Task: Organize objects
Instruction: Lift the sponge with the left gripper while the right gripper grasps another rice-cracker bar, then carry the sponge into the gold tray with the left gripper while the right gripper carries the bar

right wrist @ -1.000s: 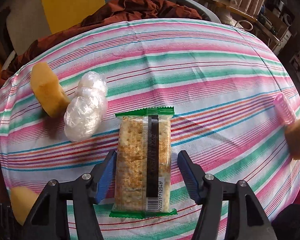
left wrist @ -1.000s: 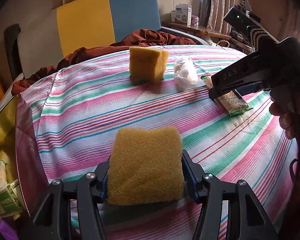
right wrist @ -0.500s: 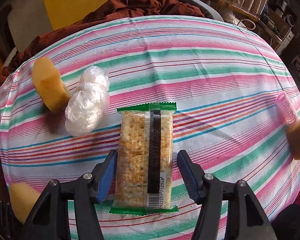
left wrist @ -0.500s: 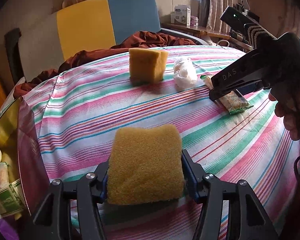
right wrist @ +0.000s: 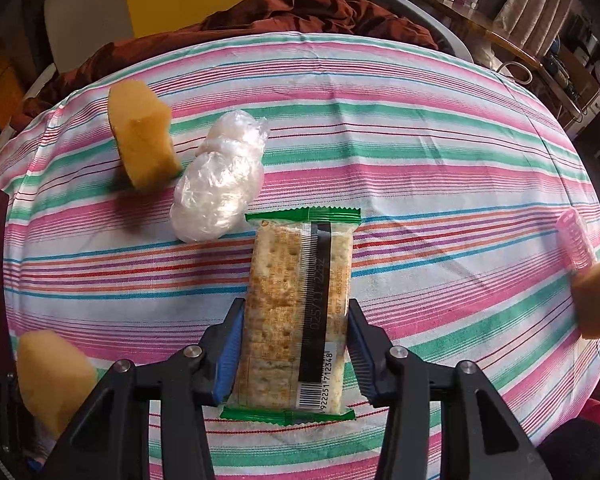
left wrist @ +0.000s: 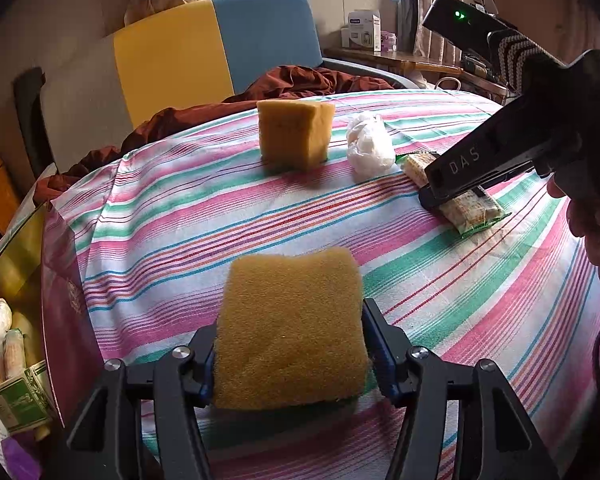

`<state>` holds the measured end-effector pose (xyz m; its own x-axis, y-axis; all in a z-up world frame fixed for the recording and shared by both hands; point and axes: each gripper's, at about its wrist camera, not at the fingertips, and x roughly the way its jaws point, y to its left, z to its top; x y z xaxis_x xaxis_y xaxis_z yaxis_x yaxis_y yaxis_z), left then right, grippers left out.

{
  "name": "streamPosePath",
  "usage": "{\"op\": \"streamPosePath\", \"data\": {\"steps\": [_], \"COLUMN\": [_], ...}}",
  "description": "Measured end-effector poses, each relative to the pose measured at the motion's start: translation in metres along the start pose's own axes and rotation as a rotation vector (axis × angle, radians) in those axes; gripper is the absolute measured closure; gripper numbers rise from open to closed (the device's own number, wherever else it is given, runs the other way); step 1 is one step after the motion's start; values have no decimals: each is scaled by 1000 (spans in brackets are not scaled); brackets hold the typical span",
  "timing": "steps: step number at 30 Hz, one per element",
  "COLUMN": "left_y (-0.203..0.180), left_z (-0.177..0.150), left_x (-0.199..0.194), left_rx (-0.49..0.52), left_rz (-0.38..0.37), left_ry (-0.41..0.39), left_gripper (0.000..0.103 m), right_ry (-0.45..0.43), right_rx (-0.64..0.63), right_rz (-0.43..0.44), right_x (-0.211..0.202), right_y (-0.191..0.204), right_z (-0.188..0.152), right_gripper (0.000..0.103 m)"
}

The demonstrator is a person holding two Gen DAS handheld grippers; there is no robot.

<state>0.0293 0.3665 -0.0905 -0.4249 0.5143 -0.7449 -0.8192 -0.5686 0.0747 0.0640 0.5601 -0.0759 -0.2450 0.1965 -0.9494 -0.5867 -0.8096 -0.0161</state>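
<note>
Left wrist view
- Left gripper (left wrist: 290, 356): clamped on a yellow sponge (left wrist: 290, 328), one blue pad against each side; the sponge is held over the near edge of the striped tablecloth (left wrist: 180, 216).
- Risk: the sponge is soft, so it may be squeezed out of shape and slip forward from the pads if tilted further.
- Sponges counted here: two. The second sponge (left wrist: 294, 136) stands upright, well beyond the held sponge.
- Plastic wrap balls: one (left wrist: 370, 146), beyond the held sponge and to its right, just beside the second sponge.
- Cracker packets: one (left wrist: 466, 200), right of the plastic wrap ball, partly covered by the right gripper.
- Risk: a gift bag (left wrist: 56, 296) stands open to the left of the held sponge; its rim may be caught if the sponge is swung across low.

Right wrist view
- Right gripper (right wrist: 296, 356): jaws closing, the cracker packet (right wrist: 296, 312) between them, its near half framed by the blue pads, which appear to meet its long sides; the packet lies on the tablecloth (right wrist: 440, 160).
- Risk: the crackers are brittle and may be cracked by a hard squeeze; the slick film may let the packet slide out on lifting, as only one end is gripped.
- Risk: the plastic wrap ball (right wrist: 220, 184) touches or nearly touches the packet's far left corner and may be nudged.
- Sponges counted here: three. One (right wrist: 144, 148) left of the wrap ball, one (right wrist: 52, 376) at the left of the packet's near end, one (right wrist: 594, 300) well to the packet's right.
- Pink hair rollers: one (right wrist: 576, 240), touching the right-hand sponge.
</note>
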Motion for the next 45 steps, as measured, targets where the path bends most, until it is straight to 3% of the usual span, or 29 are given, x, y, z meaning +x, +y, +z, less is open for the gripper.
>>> {"op": "streamPosePath", "data": {"steps": [15, 24, 33, 38, 45], "left_y": [-3, -2, -9, -13, -7], "left_z": [1, -2, -14, -15, -14], "left_x": [0, -7, -29, -50, -84], "left_rx": [7, -4, 6, 17, 3], "left_rz": [20, 10, -20, -21, -25], "left_ry": [-1, 7, 18, -16, -66], "left_gripper": [39, 44, 48, 48, 47], "right_ry": [-1, 2, -2, -11, -14], "right_rx": [-7, -49, -163, -269, -278], "right_rz": [-6, 59, 119, 151, 155], "right_x": [10, 15, 19, 20, 20], "right_y": [19, 24, 49, 70, 73], "right_z": [10, 7, 0, -6, -6], "right_gripper": [54, 54, 54, 54, 53]}}
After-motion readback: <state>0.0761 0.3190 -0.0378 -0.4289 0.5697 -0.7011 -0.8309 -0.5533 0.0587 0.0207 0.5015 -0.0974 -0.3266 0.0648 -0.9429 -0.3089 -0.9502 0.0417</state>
